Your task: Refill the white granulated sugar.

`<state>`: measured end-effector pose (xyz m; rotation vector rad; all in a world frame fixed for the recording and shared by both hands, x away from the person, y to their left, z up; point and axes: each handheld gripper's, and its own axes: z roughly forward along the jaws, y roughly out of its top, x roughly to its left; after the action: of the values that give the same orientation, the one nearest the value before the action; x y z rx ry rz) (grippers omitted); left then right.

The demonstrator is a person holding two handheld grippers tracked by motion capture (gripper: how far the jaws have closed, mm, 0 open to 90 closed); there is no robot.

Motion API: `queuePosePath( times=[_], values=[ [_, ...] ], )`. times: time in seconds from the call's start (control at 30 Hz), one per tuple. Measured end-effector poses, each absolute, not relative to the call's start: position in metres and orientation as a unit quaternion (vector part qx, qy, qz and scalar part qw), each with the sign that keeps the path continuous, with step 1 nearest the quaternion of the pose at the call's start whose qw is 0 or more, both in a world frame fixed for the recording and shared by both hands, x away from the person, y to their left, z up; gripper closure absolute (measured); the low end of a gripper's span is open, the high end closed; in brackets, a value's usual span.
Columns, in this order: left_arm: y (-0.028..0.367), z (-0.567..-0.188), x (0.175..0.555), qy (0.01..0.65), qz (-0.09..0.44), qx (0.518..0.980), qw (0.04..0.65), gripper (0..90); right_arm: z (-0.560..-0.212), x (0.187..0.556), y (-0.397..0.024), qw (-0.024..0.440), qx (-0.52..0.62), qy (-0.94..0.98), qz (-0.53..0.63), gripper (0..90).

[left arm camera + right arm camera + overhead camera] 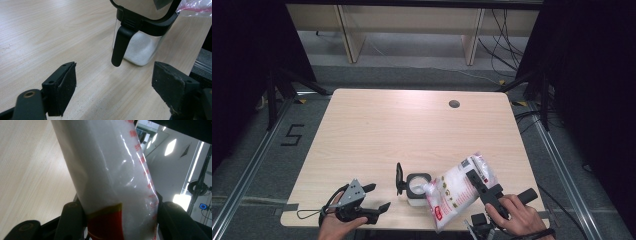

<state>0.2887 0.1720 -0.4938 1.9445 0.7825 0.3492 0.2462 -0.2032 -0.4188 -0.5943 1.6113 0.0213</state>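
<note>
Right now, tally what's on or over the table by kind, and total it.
Clear jars with black hinged lid, holding white grains: 1
Plastic bags of white grains: 1
Hand-held tongs: 2, left and right
Total: 4

Jar (417,187) stands near the counter (412,125) front edge; bag (459,190) tilts just right of it; left hand-held gripper (374,197) lies left.

Red print on the bag (460,186) too small to read from the high view. Above the jar (140,47) in the left gripper view, lid (147,7) cut off by the top edge; bag corner (197,8) clipped there too. In the right gripper view, bag (112,177) cropped top and bottom, hiding the jar; lettering blurred.
</note>
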Motion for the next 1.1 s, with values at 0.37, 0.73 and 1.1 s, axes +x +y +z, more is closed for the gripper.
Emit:
queuePosePath(
  times=[0.37, 0.73, 1.1],
  values=[
    [0.1719, -0.4936, 0.2885, 0.322, 0.145, 0.801, 0.484, 19.2, -0.4174, 0.2446, -0.2013, 0.657, -0.265, 0.706, 0.004, 55.8],
    [0.1717, -0.4938, 0.2884, 0.323, 0.144, 0.800, 0.485, 19.2, -0.4136, 0.2392, -0.1943, 0.656, -0.276, 0.702, -0.015, 56.0],
    [0.1718, -0.4939, 0.2886, 0.323, 0.143, 0.799, 0.487, 19.1, -0.4137, 0.2396, -0.1951, 0.654, -0.267, 0.707, -0.009, 56.0]
  ],
)
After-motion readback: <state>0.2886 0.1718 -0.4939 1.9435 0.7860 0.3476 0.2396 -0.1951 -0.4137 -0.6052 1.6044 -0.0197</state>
